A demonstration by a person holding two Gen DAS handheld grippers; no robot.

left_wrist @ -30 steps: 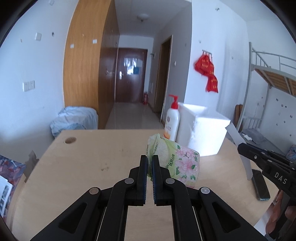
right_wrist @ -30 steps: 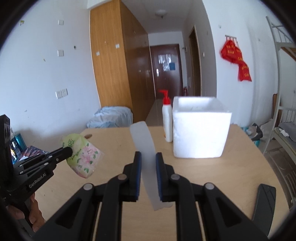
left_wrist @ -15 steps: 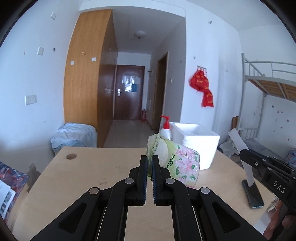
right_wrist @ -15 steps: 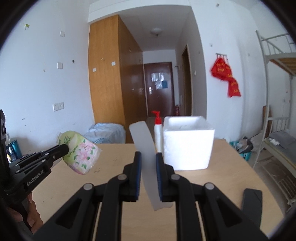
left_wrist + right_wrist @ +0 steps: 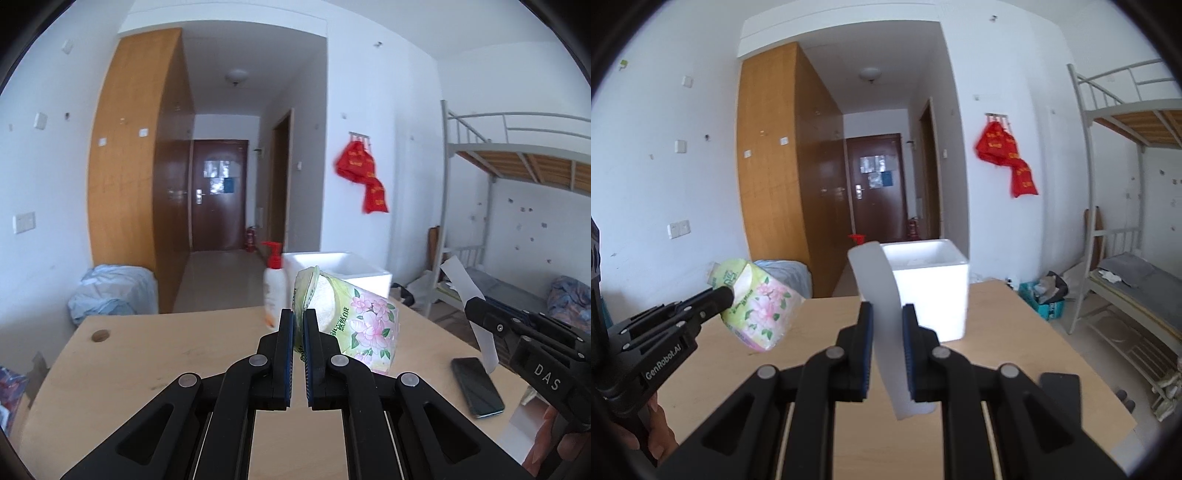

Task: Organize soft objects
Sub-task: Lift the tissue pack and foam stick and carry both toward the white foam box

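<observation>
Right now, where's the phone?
The phone lies flat on the table at its right side in the left wrist view, below the right tool, right of the tissue pack.

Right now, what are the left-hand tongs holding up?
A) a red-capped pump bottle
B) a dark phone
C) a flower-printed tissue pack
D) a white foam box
C: the left tongs pinch the wrapper edge of the flower-printed tissue pack, and the right wrist view shows it hanging above the table, while the other three things rest on the tabletop.
</observation>
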